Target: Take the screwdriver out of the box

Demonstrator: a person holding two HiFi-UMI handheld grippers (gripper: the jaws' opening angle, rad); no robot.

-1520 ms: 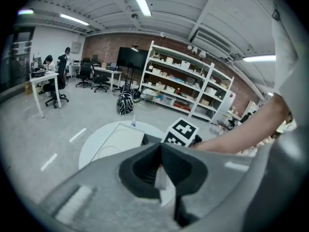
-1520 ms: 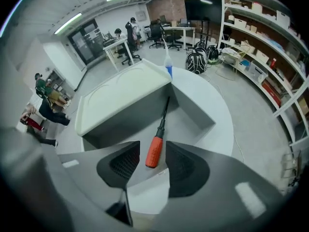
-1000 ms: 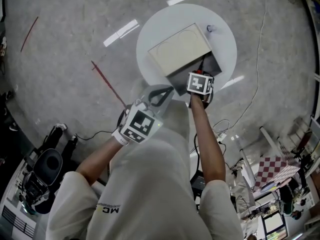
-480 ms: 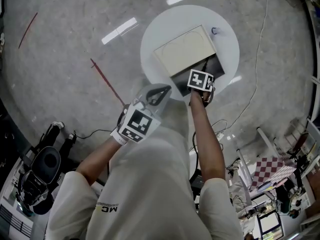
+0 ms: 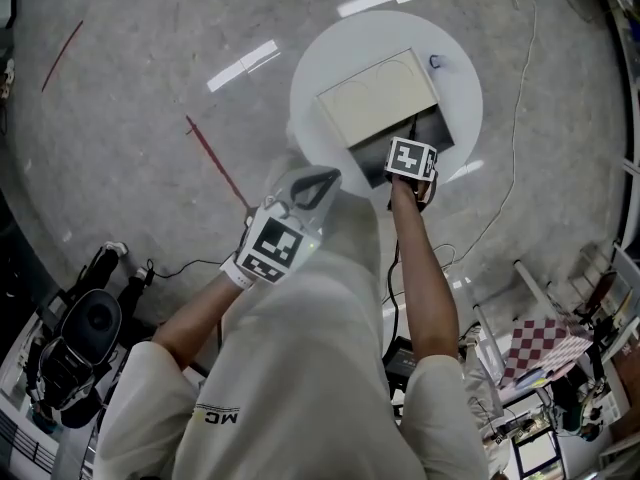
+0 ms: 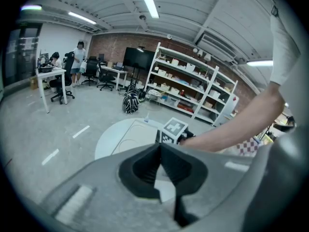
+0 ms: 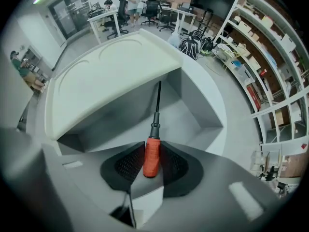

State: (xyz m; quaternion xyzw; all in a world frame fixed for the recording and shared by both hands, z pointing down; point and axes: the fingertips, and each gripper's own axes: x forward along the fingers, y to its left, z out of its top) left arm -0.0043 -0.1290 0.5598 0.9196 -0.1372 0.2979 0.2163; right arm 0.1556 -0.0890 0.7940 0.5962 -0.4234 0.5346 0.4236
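On the round white table (image 5: 460,68) stands a box with its cream lid (image 5: 378,98) raised and a grey inside (image 7: 181,112). The screwdriver (image 7: 152,156) has an orange handle and a black shaft that points down toward the box floor. My right gripper (image 7: 152,153) points straight down over the box opening. Its jaws are closing and the pads touch both sides of the handle. In the head view its marker cube (image 5: 410,158) hides the jaws. My left gripper (image 5: 315,183) hovers at the table's near edge, shut and empty, apart from the box.
A small bottle (image 5: 432,62) stands on the table behind the box. Cables (image 5: 500,208) trail over the grey floor to the right. Shelves (image 6: 193,86) and desks (image 6: 50,79) with people stand far off. A chair (image 5: 85,333) is at the lower left.
The left gripper has drifted a little along the table's near edge. The right gripper has stayed over the open box.
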